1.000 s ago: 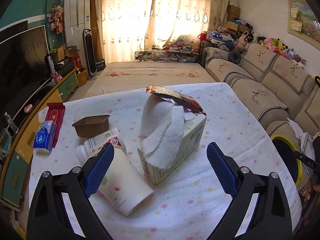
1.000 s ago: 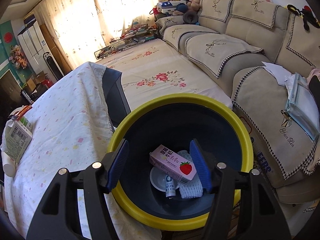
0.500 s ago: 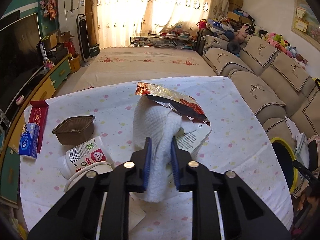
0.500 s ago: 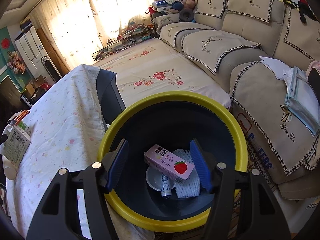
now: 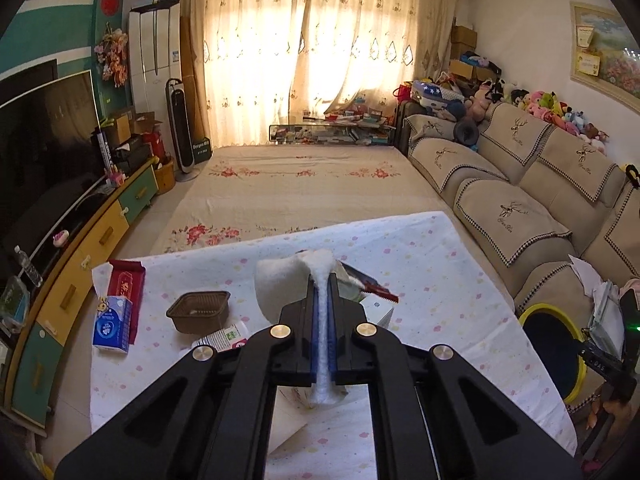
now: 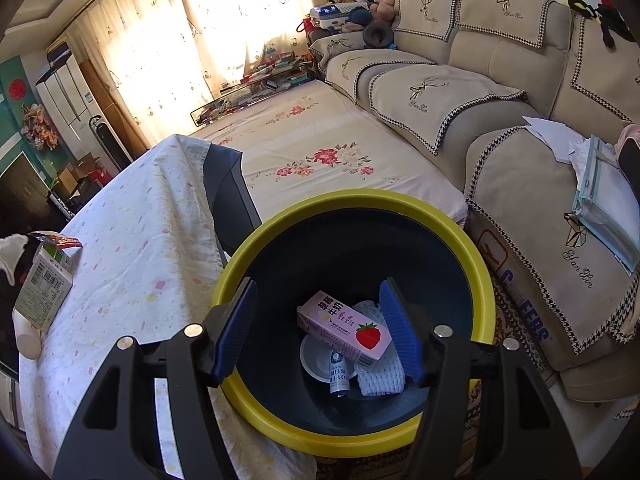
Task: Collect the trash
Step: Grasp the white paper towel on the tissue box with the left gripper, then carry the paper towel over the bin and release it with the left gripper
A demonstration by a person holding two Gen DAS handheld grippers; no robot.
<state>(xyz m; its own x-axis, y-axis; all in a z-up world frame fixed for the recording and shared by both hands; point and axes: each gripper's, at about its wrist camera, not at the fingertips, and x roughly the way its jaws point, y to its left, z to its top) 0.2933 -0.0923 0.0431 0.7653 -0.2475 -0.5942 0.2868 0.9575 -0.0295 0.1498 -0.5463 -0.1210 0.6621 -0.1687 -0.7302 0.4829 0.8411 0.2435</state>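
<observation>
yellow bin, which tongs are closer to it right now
Right. The right tongs hang open directly over the yellow bin. The left tongs are over the table, shut on a paper towel, with the bin off to their side.

My left gripper (image 5: 323, 304): black frame, blue pads, white paper towel (image 5: 280, 284) between them. Tablecloth (image 5: 440, 280): white with pink and yellow speckles. Far left on it: blue tissue pack (image 5: 112, 322), red packet (image 5: 126, 284); brown basket (image 5: 199, 310) nearer the middle. Bin (image 6: 352, 436): yellow rim, dark navy inside. In it: pink carton (image 6: 344, 330) with a red strawberry, white foam net (image 6: 378, 376), white lid (image 6: 316, 356). My right gripper (image 6: 318, 334): same black and blue. Sofa (image 6: 500, 92): beige, black-and-white houndstooth trim, deer motif. Floor cloth (image 5: 300, 184): cream with red flowers. Curtains (image 5: 312, 48): cream, small embroidered motifs.
</observation>
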